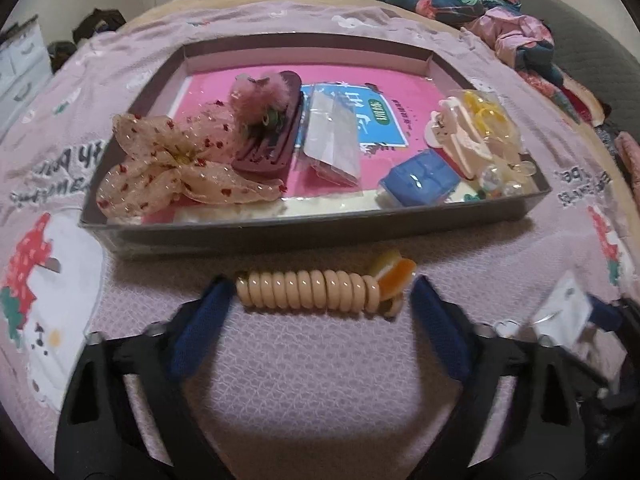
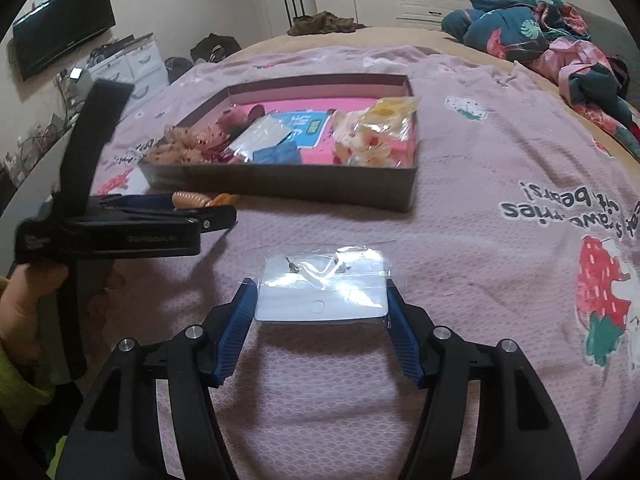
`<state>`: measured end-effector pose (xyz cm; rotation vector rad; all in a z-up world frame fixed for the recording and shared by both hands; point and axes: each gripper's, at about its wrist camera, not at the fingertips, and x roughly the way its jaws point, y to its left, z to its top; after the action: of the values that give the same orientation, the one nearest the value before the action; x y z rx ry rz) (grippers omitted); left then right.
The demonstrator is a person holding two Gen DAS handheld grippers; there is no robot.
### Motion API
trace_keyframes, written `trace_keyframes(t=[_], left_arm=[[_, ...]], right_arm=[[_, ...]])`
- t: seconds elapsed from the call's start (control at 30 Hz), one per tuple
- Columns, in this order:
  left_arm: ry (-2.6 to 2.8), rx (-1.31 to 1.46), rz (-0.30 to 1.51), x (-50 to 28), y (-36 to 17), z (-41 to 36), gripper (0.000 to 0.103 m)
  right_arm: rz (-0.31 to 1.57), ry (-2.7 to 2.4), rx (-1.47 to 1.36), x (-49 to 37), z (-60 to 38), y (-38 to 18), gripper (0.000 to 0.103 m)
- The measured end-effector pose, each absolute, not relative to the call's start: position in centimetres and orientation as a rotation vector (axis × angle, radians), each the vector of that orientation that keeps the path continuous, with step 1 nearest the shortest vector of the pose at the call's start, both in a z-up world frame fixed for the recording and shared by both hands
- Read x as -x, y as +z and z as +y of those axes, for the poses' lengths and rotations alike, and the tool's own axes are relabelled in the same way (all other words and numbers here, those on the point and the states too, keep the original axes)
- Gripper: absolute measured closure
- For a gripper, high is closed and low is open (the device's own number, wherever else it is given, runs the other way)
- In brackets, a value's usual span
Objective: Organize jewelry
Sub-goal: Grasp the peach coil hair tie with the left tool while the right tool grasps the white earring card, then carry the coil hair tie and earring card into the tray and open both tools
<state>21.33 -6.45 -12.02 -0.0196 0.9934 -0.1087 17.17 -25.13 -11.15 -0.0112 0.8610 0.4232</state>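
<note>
Jewelry for sorting lies on a pink printed bedspread (image 2: 460, 216), in and in front of a shallow dark box (image 1: 280, 232). In the box are a dotted fabric bow (image 1: 168, 168), a fluffy pink clip (image 1: 256, 96), a blue case (image 1: 420, 182) and pale claw clips (image 1: 464, 136).

The left gripper (image 1: 320, 292) tilts down toward the bedspread just before the box, its blue fingers (image 1: 200, 320) spread on either side of a peach spiral hair tie (image 1: 312, 290) with an orange charm; the left pad touches its end, the right stands just clear, so nothing is clamped.

The right gripper (image 2: 322, 300) also angles down, fingers (image 2: 236, 328) closed against both edges of a clear earring packet (image 2: 324, 284) lying on the bedspread. A hand (image 2: 28, 300) at that view's left edge holds the left gripper's handle.
</note>
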Motion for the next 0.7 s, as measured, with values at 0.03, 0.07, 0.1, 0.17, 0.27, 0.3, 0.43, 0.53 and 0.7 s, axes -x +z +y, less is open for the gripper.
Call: trace_keyframes(t=[0.03, 0.07, 0.1, 0.17, 0.27, 0.3, 0.43, 0.53, 0.7], left_arm=[[-0.111, 0.012, 0.991, -21.3, -12.0, -6.5, 0.034], [-0.113, 0.013, 0.992, -21.3, -12.0, -6.4, 0.035], [-0.114, 0.013, 0.991, -21.3, -11.9, -6.4, 0.037], [-0.123, 0.015, 0.994, -21.1, -11.7, -6.2, 0.038], [-0.137, 0.018, 0.995, -20.3, -11.4, -6.0, 0.038], [-0.140, 0.019, 0.994, -20.1, -11.3, -5.9, 0.038], [-0.151, 0.052, 0.990, -18.8, -10.3, -4.9, 0.038], [-0.147, 0.051, 0.975, -18.2, -9.6, -4.3, 0.038], [-0.128, 0.075, 0.941, -17.9, -7.8, -2.7, 0.038]], right_arm=[[0.859, 0.424, 0.007, -17.2, -25.3, -11.0, 0.041], [0.856, 0.424, 0.006, -17.2, -25.4, -10.9, 0.041], [0.853, 0.424, 0.006, -17.2, -25.5, -10.7, 0.041], [0.848, 0.426, -0.001, -17.2, -25.6, -10.4, 0.041], [0.847, 0.439, -0.001, -17.1, -25.4, -9.9, 0.041], [0.845, 0.446, 0.003, -17.0, -25.3, -9.7, 0.041], [0.837, 0.473, 0.017, -16.7, -24.6, -9.0, 0.041], [0.827, 0.487, 0.025, -16.7, -24.0, -8.5, 0.041], [0.814, 0.508, 0.039, -17.3, -22.8, -7.6, 0.041]])
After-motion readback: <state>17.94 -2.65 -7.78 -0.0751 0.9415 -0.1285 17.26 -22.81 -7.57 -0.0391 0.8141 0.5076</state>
